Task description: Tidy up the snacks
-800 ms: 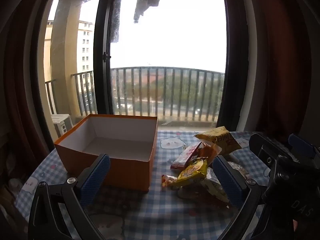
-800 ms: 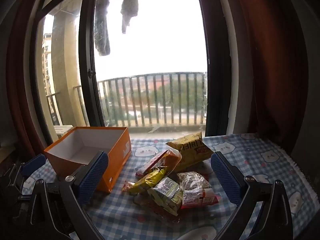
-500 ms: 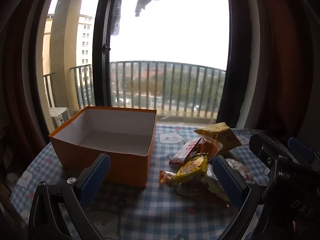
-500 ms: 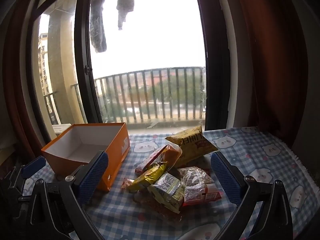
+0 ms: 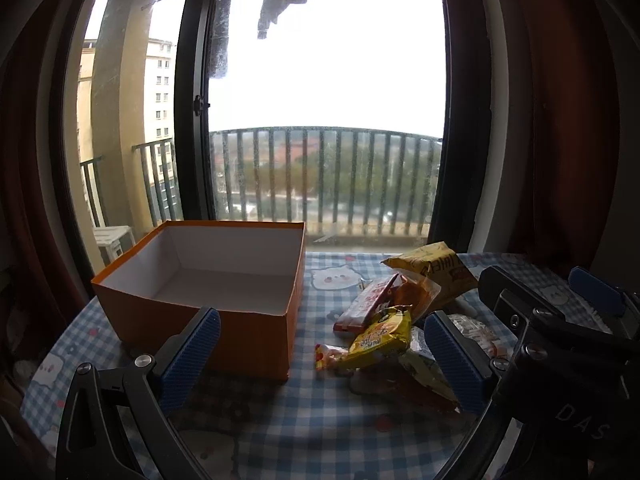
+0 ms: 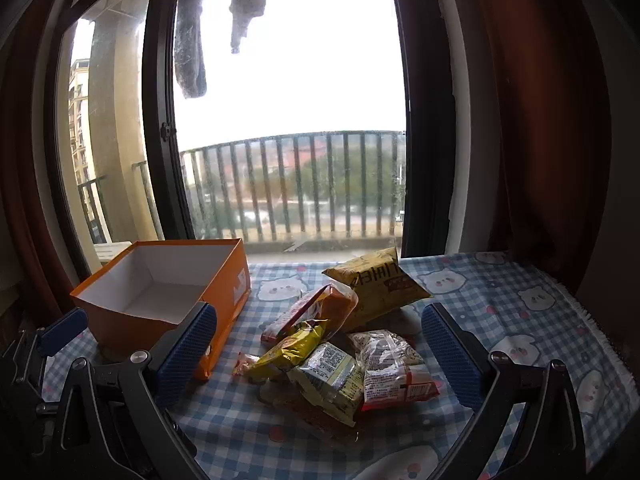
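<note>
A round worktop (image 6: 520, 320) under a blue-and-white checked cloth printed with bear faces sits right against a dark-framed balcony window (image 6: 288, 120); its fringed right edge falls away near a dark red curtain (image 6: 540, 100). The open orange cardboard box with a white inside (image 5: 224, 276) stands on the left half, near the left rim, with nothing in it. Just to its right, apart from its wall, lies the heap of snack packets (image 6: 336, 344), overlapping one another. A strip of bare cloth runs between box and heap, and more lies open to the right of the heap.

The left claw (image 5: 320, 364) hangs above the near edge, blue pads spread wide, gripping nothing; the box's front corner is just beyond its left pad. The right claw (image 6: 320, 360) is likewise wide open and unloaded, framing the heap.

The large yellow crisp bag (image 6: 376, 284) at the back carries bold dark lettering I cannot read. The right claw's body (image 5: 568, 380) shows the letters "DAS".
</note>
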Motion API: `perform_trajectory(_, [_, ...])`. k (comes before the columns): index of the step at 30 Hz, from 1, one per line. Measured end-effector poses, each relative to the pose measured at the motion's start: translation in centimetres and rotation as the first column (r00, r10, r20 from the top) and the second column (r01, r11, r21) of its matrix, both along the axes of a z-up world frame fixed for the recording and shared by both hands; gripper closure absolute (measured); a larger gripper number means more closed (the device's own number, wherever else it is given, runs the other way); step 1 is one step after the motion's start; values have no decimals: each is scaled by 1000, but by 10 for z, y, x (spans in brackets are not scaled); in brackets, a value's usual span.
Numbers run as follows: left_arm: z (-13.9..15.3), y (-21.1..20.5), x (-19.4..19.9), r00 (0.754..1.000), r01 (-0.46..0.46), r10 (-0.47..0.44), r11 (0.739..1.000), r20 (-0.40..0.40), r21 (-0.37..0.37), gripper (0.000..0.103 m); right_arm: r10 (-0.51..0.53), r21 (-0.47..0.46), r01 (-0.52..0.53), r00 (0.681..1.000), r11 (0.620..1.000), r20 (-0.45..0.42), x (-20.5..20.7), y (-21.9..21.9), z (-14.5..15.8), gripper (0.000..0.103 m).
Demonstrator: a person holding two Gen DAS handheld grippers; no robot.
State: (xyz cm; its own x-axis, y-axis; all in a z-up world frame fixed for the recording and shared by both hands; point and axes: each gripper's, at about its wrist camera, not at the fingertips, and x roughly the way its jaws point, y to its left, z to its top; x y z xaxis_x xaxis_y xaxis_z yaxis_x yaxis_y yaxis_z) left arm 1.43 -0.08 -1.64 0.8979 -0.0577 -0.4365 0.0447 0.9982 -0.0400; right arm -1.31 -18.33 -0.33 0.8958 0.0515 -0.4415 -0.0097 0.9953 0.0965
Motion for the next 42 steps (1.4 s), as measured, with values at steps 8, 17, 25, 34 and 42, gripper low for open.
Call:
perform_trajectory(8, [0,1,-3,1000,6,-6,1000,-1,-6,2,23,-2,-23,1000,1000,0,-2,0,0,0])
perform_trajectory(17, [-1,0,-9,1000,13,-13,1000,-3,-10,6,18,-6,-18,1000,1000,-5,-7,1,2,0])
perform_trajectory(25, [-1,0,-13,1000,10,-10,1000,-3,-17,6,18,-5,-18,1000,1000,-4,-12,2,4,0])
perform_trajectory(34, [-3,3,-15,1000,9,-9,999,-6,-32,6,25,-1,-25,1000,1000,4,-16,2,4,0])
perform_trajectory(42, [-1,4,-19,1000,9,-9,999,5,-36,6,24,-3,-24,1000,1000,20,-20,4,7,0])
